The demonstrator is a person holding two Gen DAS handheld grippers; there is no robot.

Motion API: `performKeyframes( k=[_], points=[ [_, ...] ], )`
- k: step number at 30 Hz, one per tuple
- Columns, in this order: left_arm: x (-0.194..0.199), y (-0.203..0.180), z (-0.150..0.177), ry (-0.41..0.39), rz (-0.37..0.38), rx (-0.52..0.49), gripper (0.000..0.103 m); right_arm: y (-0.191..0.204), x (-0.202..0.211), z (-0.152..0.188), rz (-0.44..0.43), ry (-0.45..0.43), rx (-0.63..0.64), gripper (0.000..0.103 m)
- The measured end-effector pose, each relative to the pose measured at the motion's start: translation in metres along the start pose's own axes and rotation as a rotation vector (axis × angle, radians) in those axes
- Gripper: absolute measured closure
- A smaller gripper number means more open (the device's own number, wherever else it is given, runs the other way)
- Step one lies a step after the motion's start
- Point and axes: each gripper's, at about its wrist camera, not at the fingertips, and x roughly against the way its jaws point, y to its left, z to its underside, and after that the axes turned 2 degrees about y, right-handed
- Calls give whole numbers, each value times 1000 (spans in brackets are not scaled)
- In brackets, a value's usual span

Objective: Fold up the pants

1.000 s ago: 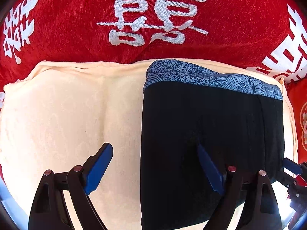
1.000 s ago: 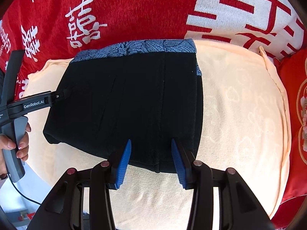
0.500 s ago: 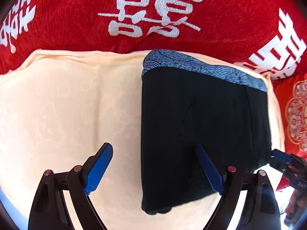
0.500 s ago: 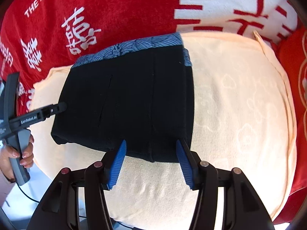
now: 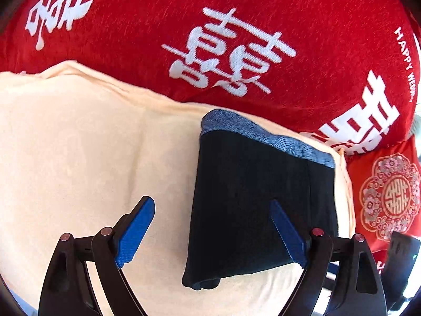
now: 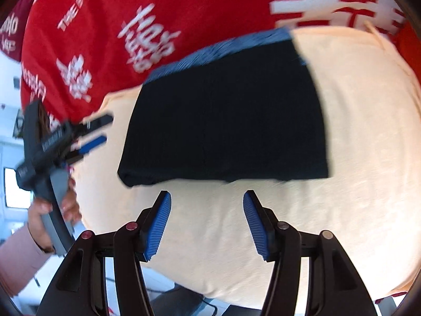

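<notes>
Red fabric printed with white characters [image 5: 236, 26] fills the background in both views, the largest thing in sight. On it lies a cream cushion [image 5: 79, 158], broad and softly quilted. The pants [image 5: 252, 205] rest on that cushion as a folded black rectangle, their blue patterned waistband [image 5: 263, 134] along the far edge next to the red fabric; in the left wrist view they sit toward the cushion's right side. A small red cushion with a round ornament [image 5: 389, 194] lies just beyond the cream one. The left hand-held gripper [image 5: 210, 216] hovers with its jaws spread wide, one blue pad over bare cream, the other over the black cloth, gripping nothing. The right hand-held gripper [image 6: 206, 208] has just been opening; its jaws stand apart over bare cushion, just short of the pants' near edge, with nothing between them.
</notes>
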Motion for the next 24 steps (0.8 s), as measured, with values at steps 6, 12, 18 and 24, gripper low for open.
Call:
performKeyframes(
  k=[6, 12, 18, 24],
  points=[
    [5, -1, 1, 2, 9, -40, 13, 23, -20, 4, -48, 37, -2, 42],
    [-5, 13, -4, 80, -49, -87, 13, 15, -11, 5, -21, -8, -72, 40],
    [-20, 13, -10, 139, -94, -198, 13, -15, 10, 7, 17, -88, -204, 30],
    [-38, 14, -22, 168, -84, -212, 13, -39, 16, 3, 61, -94, -252, 29]
  ],
)
